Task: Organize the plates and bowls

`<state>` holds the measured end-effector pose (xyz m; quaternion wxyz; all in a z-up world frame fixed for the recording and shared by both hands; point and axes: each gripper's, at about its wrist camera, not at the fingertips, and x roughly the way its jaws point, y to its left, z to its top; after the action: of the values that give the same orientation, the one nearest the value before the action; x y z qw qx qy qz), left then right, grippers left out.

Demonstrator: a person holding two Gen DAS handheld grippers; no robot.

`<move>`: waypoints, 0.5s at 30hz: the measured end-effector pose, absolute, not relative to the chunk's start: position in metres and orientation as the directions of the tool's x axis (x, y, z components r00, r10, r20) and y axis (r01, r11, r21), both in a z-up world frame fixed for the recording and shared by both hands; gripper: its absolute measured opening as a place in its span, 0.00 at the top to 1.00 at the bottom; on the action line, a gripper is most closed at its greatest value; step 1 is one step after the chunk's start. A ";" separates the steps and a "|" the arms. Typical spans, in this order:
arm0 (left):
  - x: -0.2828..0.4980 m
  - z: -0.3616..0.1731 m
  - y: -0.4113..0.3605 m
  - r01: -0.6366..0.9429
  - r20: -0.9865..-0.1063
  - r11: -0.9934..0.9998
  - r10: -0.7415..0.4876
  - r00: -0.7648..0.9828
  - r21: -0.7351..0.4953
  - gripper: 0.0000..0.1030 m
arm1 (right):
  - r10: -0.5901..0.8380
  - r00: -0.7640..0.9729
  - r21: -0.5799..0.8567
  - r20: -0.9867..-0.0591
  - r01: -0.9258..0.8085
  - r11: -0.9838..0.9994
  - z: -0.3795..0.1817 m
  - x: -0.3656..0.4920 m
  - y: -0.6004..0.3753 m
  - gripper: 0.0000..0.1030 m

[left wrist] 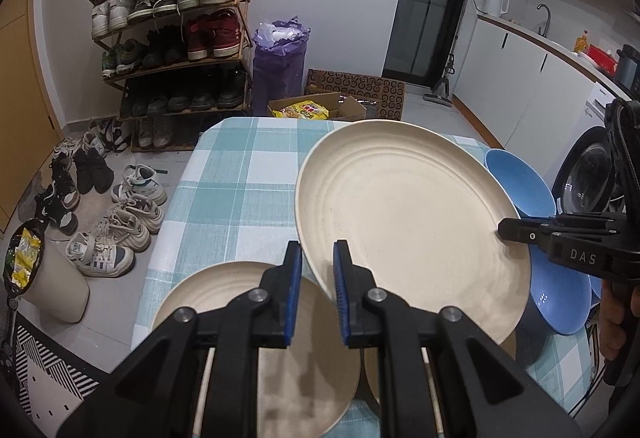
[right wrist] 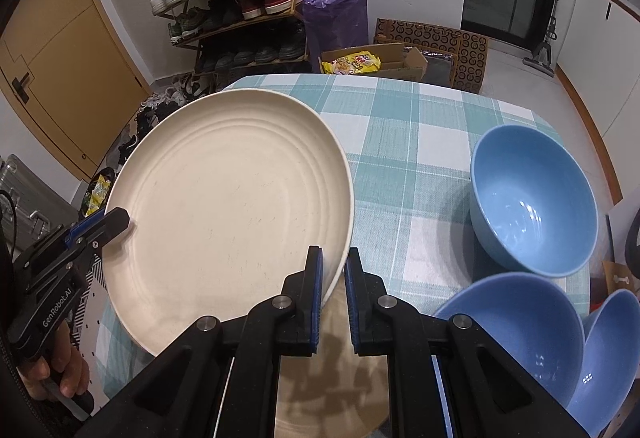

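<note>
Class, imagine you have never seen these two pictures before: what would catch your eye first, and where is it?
First, the big cream plate, lifted off the checked tablecloth with the left gripper and the right gripper each shut on an opposite edge of its rim. Next, the blue bowls clustered at the table's right side. Behind, a crowded shoe rack stands against the wall.

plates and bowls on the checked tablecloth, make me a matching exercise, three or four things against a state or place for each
Things:
1. large round cream plate
2. second cream plate
3. upright light blue bowl
4. purple bag

States:
a. on the floor by the shoe rack
b. alone, mouth up, on the cloth
c. lifted, gripped at opposite rims
d. flat on the table

Pairs: 1-c, 2-d, 3-b, 4-a
</note>
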<state>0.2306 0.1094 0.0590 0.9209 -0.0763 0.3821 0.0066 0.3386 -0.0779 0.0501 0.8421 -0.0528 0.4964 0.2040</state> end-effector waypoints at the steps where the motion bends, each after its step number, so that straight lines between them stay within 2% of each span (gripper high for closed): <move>1: 0.229 0.059 0.109 -0.068 -0.705 0.989 -0.046 0.708 -0.133 0.87 | 0.292 0.426 0.113 -0.856 -0.396 0.911 0.050 0.335 -0.079 0.89; 15: 0.195 0.047 0.090 -0.031 -0.705 0.990 -0.077 0.705 -0.140 0.87 | 0.250 0.470 0.058 -0.847 -0.385 0.921 0.045 0.287 -0.095 0.88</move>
<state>0.1954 0.0900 0.0471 0.9205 -0.0706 0.3842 -0.0125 0.2874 -0.0946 0.0446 0.8544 -0.0705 0.4802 0.1857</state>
